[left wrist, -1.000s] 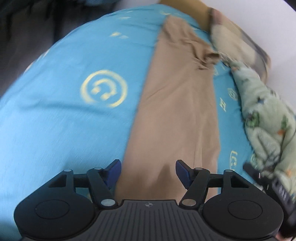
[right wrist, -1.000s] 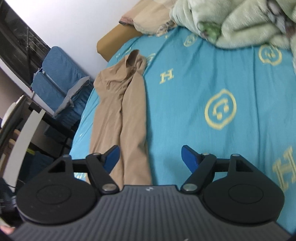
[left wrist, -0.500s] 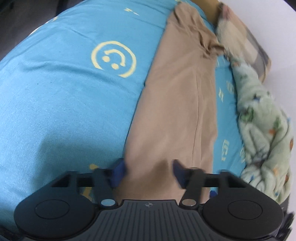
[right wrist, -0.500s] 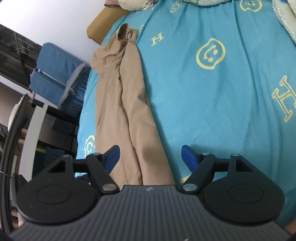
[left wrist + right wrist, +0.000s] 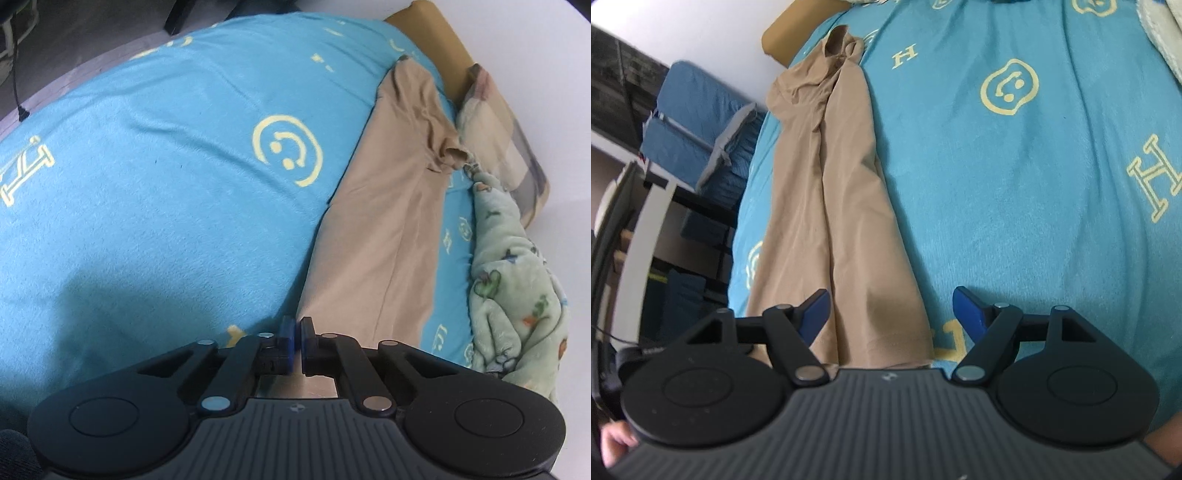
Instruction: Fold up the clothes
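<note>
Fabric of the tan top (image 5: 384, 236), lying lengthwise on the blue bed sheet (image 5: 147, 184), looks thin, limp and stretchy; hem corners suit gripping. Left tongs (image 5: 296, 334) have just closed at its near-left corner. Right tongs (image 5: 890, 312) stand apart over the near hem.
</note>
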Motion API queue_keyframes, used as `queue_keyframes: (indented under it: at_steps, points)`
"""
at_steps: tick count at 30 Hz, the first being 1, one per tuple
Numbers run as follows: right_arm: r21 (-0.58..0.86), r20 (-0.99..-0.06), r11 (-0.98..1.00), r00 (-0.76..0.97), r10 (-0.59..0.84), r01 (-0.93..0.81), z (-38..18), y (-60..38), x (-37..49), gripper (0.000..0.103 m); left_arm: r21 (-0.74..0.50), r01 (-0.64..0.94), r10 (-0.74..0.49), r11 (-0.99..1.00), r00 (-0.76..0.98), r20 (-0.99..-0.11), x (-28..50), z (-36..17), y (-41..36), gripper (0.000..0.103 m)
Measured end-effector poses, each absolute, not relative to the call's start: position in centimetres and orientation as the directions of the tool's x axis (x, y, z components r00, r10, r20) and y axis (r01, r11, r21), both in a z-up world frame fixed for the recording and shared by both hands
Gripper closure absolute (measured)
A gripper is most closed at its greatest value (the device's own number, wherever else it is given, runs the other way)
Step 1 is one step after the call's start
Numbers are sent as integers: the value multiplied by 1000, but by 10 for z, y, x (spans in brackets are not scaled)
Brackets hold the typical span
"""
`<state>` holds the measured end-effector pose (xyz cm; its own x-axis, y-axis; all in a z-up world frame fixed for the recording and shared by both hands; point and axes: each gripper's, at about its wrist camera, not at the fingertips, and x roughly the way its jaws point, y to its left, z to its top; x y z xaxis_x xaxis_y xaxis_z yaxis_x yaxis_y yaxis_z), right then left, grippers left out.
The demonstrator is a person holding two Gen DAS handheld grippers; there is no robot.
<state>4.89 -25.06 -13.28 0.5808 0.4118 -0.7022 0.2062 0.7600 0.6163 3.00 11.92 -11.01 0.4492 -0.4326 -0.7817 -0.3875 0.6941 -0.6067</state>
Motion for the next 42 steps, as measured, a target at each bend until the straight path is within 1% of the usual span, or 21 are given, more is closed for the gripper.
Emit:
queue_keyframes:
  at_steps: [1,2,3,4,5,6,7,8,10,11,12,13,14,15,18,20,23,28,32,38,42]
  points:
    - [604,-709,772,575,407,198,-133,-248,49,28,-601,-392,-434,696,438,-787,31,-113,119,92]
    - [586,-718,790,568,401,183,-132,-245,48,28,-598,-394,-439,698,424,-792,31,-115,117,82]
    - [567,-728,806,561,395,168,-131,-242,47,34,-594,-396,-445,701,409,-797,36,-119,114,68]
    - [545,-739,824,554,384,157,-131,-238,46,38,-584,-382,-446,716,393,-804,36,-120,111,63]
    - [524,-749,838,550,369,151,-131,-236,46,41,-574,-366,-446,733,378,-811,36,-120,107,61]
    - [503,-758,852,547,355,145,-131,-234,46,46,-568,-342,-448,748,371,-813,36,-120,102,57]
    - [482,-767,865,544,339,140,-131,-232,46,47,-563,-318,-449,763,366,-815,36,-119,97,56]
    - [478,-769,869,538,346,125,-131,-229,46,48,-554,-308,-444,773,362,-820,35,-118,95,57]
    - [472,-772,876,525,358,96,-131,-225,45,53,-528,-319,-418,787,354,-837,34,-119,93,66]
    - [471,-774,878,515,368,80,-131,-222,45,56,-515,-325,-405,793,350,-845,33,-119,93,78]
    - [466,-776,881,516,362,83,-132,-221,45,64,-510,-341,-397,790,349,-849,32,-119,97,94]
    - [460,-779,884,517,355,87,-132,-221,45,77,-516,-352,-403,781,348,-847,33,-121,98,96]
    - [454,-782,886,517,348,90,-132,-220,46,83,-523,-363,-410,771,346,-844,34,-123,99,97]
    - [483,-767,869,530,362,107,-132,-224,45,87,-538,-365,-418,759,359,-834,32,-122,102,99]
    - [560,-716,814,584,382,155,-127,-240,38,89,-612,-348,-459,711,430,-778,22,-111,109,100]
    - [623,-667,760,633,392,186,-121,-252,31,90,-671,-297,-494,680,491,-718,13,-97,112,100]
    - [716,-574,671,709,411,191,-101,-270,18,91,-763,-216,-536,609,597,-597,-2,-67,118,100]
    - [786,-433,610,794,426,101,-46,-285,1,92,-835,-128,-549,536,699,-459,-26,-9,127,101]
    - [771,-366,637,827,426,13,4,-282,-16,92,-874,-79,-580,479,719,-383,-44,27,122,101]
    - [778,-322,627,843,430,-23,30,-291,-55,92,-899,-73,-614,431,706,-352,-96,54,123,101]
    - [809,-323,587,843,430,10,19,-297,-47,92,-888,-79,-611,453,698,-374,-81,46,117,101]
